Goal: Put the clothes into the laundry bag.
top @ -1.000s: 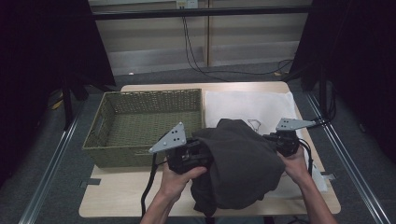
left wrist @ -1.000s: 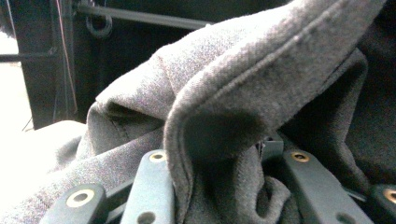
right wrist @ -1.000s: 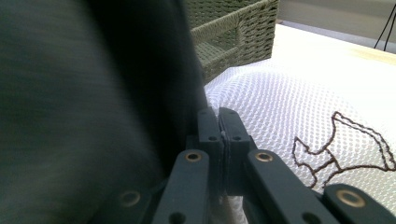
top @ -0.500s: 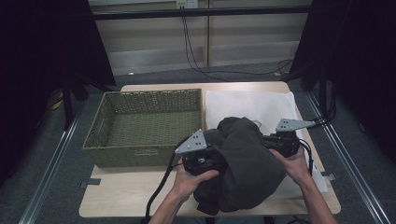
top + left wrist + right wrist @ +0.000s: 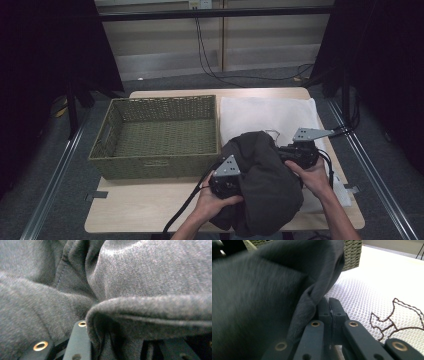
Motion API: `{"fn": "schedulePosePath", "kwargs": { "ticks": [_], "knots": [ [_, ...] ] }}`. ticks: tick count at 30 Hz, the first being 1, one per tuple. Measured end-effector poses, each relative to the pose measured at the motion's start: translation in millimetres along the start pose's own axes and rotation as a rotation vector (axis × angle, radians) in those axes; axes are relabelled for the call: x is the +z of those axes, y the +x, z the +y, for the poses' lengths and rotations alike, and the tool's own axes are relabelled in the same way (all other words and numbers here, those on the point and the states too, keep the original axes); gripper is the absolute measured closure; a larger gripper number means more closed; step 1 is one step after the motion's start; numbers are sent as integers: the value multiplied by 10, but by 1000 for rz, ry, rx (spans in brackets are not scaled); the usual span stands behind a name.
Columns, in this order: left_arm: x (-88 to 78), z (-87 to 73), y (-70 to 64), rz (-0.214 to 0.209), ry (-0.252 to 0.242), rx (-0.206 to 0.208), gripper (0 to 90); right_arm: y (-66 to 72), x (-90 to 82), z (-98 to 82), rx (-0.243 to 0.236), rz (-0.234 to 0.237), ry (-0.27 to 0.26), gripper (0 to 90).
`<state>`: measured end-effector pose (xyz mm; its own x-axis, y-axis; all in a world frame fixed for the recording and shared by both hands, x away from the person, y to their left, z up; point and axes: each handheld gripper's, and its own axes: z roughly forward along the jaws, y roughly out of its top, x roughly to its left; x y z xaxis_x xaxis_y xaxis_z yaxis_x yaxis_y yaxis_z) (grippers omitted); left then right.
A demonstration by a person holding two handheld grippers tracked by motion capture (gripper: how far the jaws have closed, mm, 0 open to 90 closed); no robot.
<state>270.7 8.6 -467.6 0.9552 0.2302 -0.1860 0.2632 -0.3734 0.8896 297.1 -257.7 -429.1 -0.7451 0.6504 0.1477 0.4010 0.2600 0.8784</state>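
Bunching between both grippers: dark grey fleecy garment [image 5: 265,185], crumpled, thick folds, over white mesh cloth [image 5: 270,112] beside woven olive basket [image 5: 160,135]. Right gripper [image 5: 329,305] jaws pressed together, pinching hem; left gripper [image 5: 227,181] buried, grip unclear.

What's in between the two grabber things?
A bunched dark grey garment sits between the left gripper and right gripper, seen in the high view.

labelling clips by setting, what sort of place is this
Probably a recording studio or lab, not a home: black curtains flank a light wooden table, floor rails run alongside it, and cables hang down the back wall.
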Motion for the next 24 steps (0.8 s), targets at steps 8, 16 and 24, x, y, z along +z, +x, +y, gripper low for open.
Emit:
{"fn": "schedulePosePath", "kwargs": {
  "ticks": [8,16,24],
  "knots": [
    [188,-167,34,-4,85,15,658,27,15,29,-10,-1,-3,891],
    [59,-162,-5,-28,15,18,516,-16,13,-1,16,-14,-6,891],
    [-79,-141,-44,-48,22,-13,401,-38,18,-12,28,-27,-11,891]
  ]
}}
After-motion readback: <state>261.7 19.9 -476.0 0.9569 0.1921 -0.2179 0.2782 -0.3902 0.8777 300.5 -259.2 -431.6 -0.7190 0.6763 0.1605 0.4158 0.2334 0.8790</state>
